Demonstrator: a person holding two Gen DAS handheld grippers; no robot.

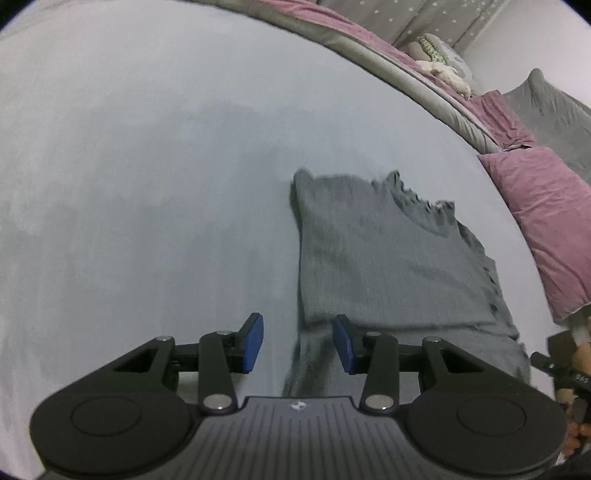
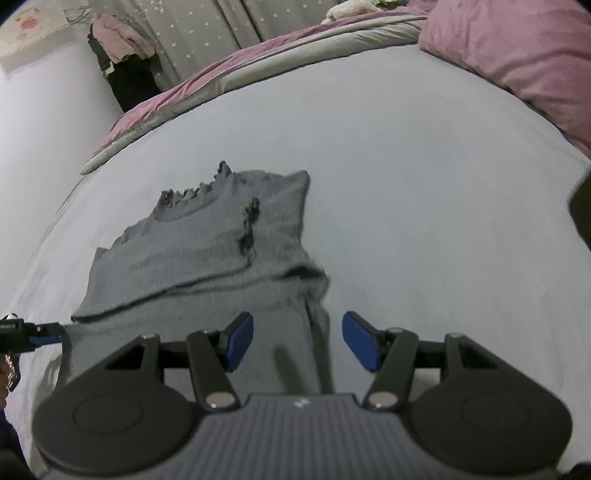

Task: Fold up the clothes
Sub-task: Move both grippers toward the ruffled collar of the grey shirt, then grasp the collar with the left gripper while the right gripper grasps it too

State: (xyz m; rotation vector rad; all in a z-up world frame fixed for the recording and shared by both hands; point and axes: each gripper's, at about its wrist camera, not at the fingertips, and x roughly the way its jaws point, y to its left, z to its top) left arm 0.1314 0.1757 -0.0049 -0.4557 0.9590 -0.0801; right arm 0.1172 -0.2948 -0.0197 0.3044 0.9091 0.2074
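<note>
Pale bed sheet [image 1: 147, 184] bears a gray top [image 1: 388, 258]; both grippers [image 1: 297, 343] [image 2: 297, 341] spread, empty; right view alone shows hanging clothes [image 2: 118, 48].

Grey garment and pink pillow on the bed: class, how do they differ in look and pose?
The grey garment lies flat, partly folded, with a frilled neckline; the pink pillow is plump and plain. The garment lies mid-sheet, the pillow at the bed's edge. Both rest on the pale sheet.

A dark grey garment [image 1: 388, 258] with a frilled neckline lies on a pale grey-blue sheet [image 1: 147, 184]. The pillow [image 1: 546, 221] is dusty pink; the curtain [image 2: 221, 26] is grey with white stars.
</note>
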